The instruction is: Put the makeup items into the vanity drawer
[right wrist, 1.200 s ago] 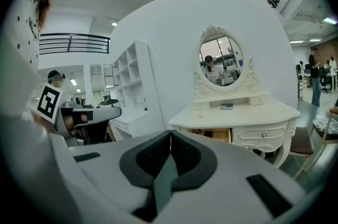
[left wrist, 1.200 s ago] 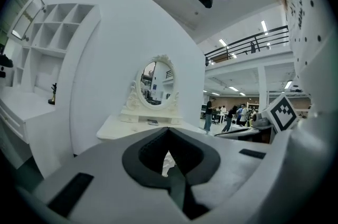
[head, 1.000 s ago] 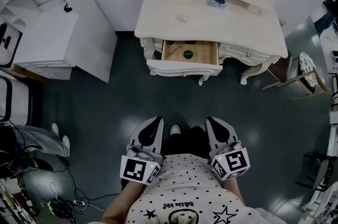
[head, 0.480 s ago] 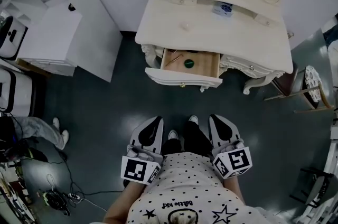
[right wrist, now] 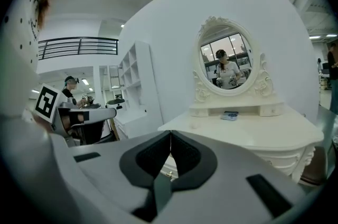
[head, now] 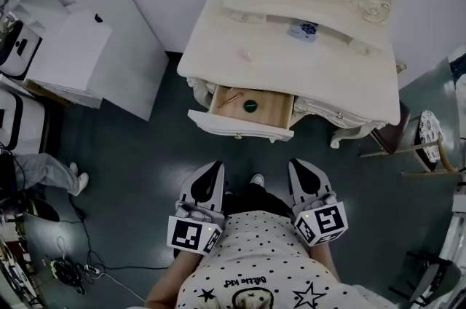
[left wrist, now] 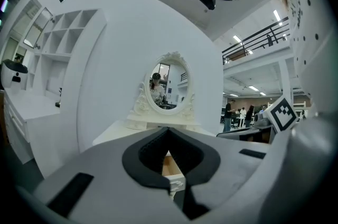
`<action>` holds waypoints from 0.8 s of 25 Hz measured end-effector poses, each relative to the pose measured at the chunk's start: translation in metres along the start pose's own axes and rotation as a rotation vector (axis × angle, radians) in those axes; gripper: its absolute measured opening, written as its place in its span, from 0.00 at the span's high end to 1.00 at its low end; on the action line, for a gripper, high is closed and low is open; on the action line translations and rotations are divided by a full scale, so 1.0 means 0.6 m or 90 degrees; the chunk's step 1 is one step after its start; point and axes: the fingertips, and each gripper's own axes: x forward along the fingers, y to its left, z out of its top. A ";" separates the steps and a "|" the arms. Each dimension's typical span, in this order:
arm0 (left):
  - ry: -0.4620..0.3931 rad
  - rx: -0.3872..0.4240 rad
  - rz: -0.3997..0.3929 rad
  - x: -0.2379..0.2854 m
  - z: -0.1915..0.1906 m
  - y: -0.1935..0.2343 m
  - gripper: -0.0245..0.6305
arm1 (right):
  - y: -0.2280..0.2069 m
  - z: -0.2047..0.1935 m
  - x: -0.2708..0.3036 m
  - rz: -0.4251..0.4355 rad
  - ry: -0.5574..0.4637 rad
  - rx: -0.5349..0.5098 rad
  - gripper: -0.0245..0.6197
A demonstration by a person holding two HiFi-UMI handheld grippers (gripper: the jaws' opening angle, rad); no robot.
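Both claws were kept pressed together with nothing in them. The left claw (head: 215,169) and the right claw (head: 298,167) were held low, well apart from the desk (head: 342,81). The drawer (head: 273,111) was pulled open, with a green round thing (head: 250,106) and a thin stick (head: 228,99) inside. A small pale item (head: 247,56) and a blue box (head: 303,29) were left on the desk. It was judged that the desk should be neared first, and one claw opened wide before the pale item was reached.
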 end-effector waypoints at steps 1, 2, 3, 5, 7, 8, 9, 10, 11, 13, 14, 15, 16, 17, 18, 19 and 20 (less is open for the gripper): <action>-0.001 -0.001 -0.003 0.009 -0.001 -0.006 0.96 | -0.010 0.001 -0.001 -0.002 0.000 0.001 0.95; -0.002 -0.001 -0.006 0.018 0.000 -0.013 0.96 | -0.019 0.001 -0.003 -0.004 0.000 0.002 0.95; -0.003 0.000 -0.011 0.026 0.000 -0.019 0.96 | -0.028 0.001 -0.004 -0.007 0.000 0.003 0.95; -0.002 0.004 -0.020 0.042 0.000 -0.028 0.96 | -0.043 0.003 -0.007 -0.013 0.001 -0.001 0.95; -0.002 0.007 -0.025 0.056 0.001 -0.031 0.96 | -0.055 0.004 -0.007 -0.018 0.004 -0.006 0.95; -0.002 0.007 -0.026 0.063 0.002 -0.030 0.96 | -0.061 0.004 -0.006 -0.021 0.005 -0.005 0.95; -0.002 0.007 -0.027 0.069 0.004 -0.029 0.96 | -0.065 0.004 -0.005 -0.023 0.006 -0.003 0.95; -0.002 0.007 -0.029 0.076 0.005 -0.029 0.96 | -0.068 0.005 -0.002 -0.024 0.007 -0.002 0.95; -0.001 0.008 -0.032 0.083 0.007 -0.028 0.96 | -0.071 0.006 0.001 -0.024 0.008 -0.003 0.95; -0.001 0.010 -0.040 0.096 0.010 -0.026 0.96 | -0.074 0.007 0.010 -0.023 0.012 -0.007 0.95; 0.000 0.010 -0.043 0.103 0.011 -0.024 0.96 | -0.076 0.008 0.015 -0.023 0.014 -0.010 0.95; 0.001 0.010 -0.047 0.110 0.011 -0.021 0.96 | -0.077 0.009 0.021 -0.023 0.016 -0.011 0.95; 0.002 0.009 -0.050 0.117 0.011 -0.016 0.96 | -0.079 0.010 0.028 -0.024 0.018 -0.011 0.95; 0.003 0.008 -0.053 0.124 0.011 -0.009 0.96 | -0.081 0.012 0.036 -0.026 0.019 -0.011 0.95; 0.004 0.007 -0.055 0.132 0.012 -0.002 0.96 | -0.083 0.014 0.045 -0.030 0.019 -0.010 0.95; 0.005 0.005 -0.057 0.139 0.014 0.006 0.96 | -0.086 0.017 0.055 -0.034 0.020 -0.008 0.95; 0.006 0.004 -0.058 0.147 0.017 0.015 0.96 | -0.089 0.021 0.065 -0.040 0.020 -0.006 0.95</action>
